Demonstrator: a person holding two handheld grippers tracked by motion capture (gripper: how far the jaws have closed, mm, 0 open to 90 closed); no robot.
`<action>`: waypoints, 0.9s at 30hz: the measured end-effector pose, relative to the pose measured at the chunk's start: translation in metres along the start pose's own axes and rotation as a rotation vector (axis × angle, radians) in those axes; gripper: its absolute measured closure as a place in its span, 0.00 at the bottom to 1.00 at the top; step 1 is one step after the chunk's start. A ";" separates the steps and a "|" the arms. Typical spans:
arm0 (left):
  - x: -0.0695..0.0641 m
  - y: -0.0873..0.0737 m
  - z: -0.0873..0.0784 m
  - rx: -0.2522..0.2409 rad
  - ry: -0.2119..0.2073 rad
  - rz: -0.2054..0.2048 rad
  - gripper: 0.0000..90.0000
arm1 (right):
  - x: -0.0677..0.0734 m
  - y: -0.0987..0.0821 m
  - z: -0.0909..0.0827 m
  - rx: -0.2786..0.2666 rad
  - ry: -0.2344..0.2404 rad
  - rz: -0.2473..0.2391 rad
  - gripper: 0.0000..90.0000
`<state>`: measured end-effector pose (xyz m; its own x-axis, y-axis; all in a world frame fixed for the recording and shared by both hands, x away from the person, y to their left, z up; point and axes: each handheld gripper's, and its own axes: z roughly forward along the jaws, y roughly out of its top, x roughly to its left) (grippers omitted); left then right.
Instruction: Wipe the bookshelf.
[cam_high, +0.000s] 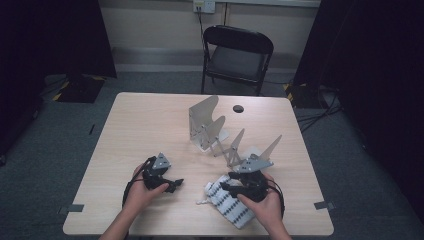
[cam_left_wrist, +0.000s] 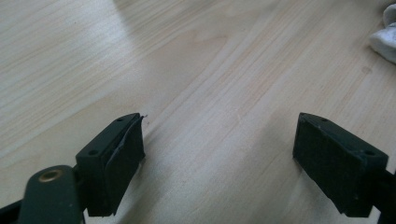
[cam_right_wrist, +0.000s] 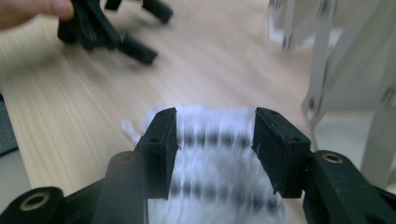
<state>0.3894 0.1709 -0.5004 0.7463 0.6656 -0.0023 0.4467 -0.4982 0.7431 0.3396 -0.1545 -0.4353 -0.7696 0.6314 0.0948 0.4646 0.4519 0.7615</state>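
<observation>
We read bare lab or test room: black curtains (cam_high: 55, 35), grey carpet (cam_high: 45, 145), lone folding chair (cam_high: 237, 57), wall socket (cam_high: 204, 6).

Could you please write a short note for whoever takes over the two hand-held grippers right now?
Left hand-held gripper: open, nothing between its jaws, low over bare table left of the sock.
Right hand-held gripper: jaws part open with the sock under and between them; no pad is seen pressing on it.
Sock: white with dark dotted stripes, lying flat near the front edge, under the right hand.
Folding metal rack: stands mid-table behind the sock, with nothing hanging on it.
Done: the sock lies on the table.
Left: probably grip the sock and hang it on the rack.
</observation>
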 end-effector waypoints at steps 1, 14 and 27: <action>0.000 0.000 0.000 0.000 0.000 0.000 0.18 | 0.000 -0.007 0.001 0.006 0.007 0.008 0.55; 0.000 0.000 0.000 0.000 0.000 0.000 0.18 | -0.004 -0.055 -0.005 0.084 0.010 -0.018 0.53; 0.000 0.000 0.000 0.000 0.000 -0.001 0.18 | -0.042 -0.077 -0.032 0.136 -0.080 -0.021 0.50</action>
<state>0.3896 0.1708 -0.5004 0.7458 0.6661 -0.0027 0.4474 -0.4979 0.7430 0.3214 -0.2362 -0.4774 -0.7451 0.6665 0.0239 0.5078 0.5438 0.6682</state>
